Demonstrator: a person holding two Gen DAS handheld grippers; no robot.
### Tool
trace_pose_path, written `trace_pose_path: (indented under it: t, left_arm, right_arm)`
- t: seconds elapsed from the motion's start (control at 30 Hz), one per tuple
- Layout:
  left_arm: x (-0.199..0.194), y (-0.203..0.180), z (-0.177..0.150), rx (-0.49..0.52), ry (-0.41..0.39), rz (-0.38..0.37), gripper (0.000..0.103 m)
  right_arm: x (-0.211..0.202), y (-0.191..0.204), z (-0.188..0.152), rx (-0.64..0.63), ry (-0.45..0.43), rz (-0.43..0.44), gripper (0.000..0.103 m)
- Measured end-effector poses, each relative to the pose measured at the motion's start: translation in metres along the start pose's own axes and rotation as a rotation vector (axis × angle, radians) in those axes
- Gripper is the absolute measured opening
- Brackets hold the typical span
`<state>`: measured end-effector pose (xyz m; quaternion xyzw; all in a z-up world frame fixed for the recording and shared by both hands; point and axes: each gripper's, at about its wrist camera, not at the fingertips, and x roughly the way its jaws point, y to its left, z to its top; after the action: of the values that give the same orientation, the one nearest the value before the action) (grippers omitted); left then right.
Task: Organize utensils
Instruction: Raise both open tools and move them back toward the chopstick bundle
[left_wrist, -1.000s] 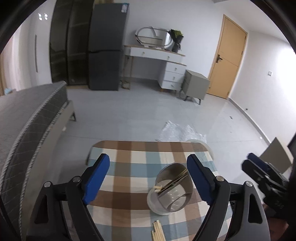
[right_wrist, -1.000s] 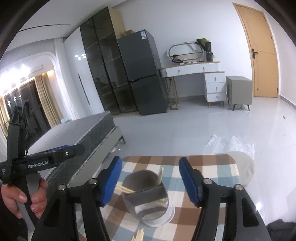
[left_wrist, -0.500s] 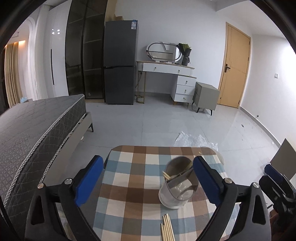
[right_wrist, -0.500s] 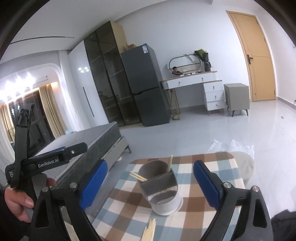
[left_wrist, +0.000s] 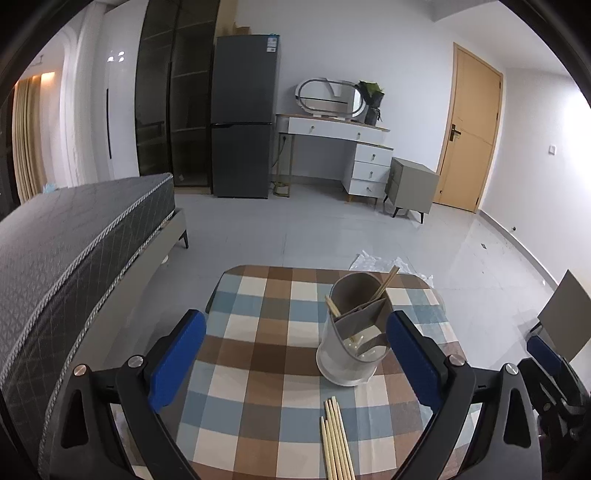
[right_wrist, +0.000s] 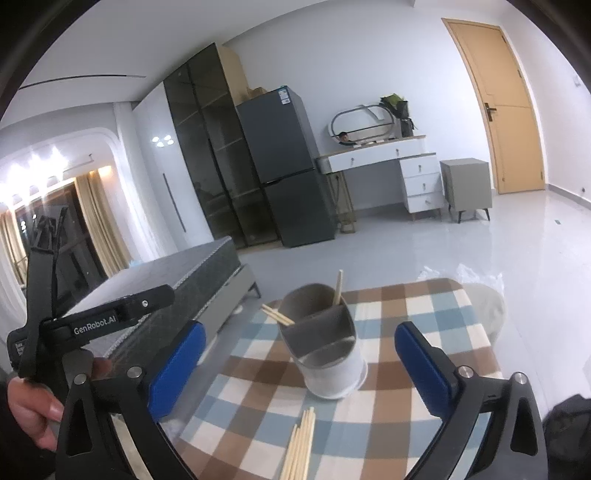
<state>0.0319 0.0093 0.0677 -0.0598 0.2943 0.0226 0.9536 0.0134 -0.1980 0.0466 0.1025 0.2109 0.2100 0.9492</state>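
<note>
Both claws — left claw and right claw — have just been opening wide, nothing held; loose chopsticks lie near the divided holder, awaiting collection.

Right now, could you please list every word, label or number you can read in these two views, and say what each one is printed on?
"GenRobot.AI": white lettering on the black arm of the left gripper, seen from the right wrist.
Small white print at that arm's near end: too small to read.
Blue-and-white sticker on the tall dark grey fridge: too small to read.

Both wrist cams fwd, shared table.
</note>
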Motion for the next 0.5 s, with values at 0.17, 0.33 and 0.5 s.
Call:
trace_pose_path:
  t: [0.17, 0.33, 0.5]
  left_arm:
    - [0.005, 0.007, -0.018, -0.023, 0.002, 0.015, 0.096]
    - [0.020, 0.013, -0.035, -0.036, 0.033, 0.022, 0.096]
    - [0.033, 0.017, -0.055, -0.044, 0.069, 0.007, 0.096]
  right_arm:
    - [0.005, -0.004, -0.017, -0.003, 0.034, -0.011, 0.103]
    - [0.020, -0.006, -0.038, -0.016, 0.116, -0.017, 0.103]
    - [0.041, -0.008, -0.063, -0.039, 0.226, -0.029, 0.103]
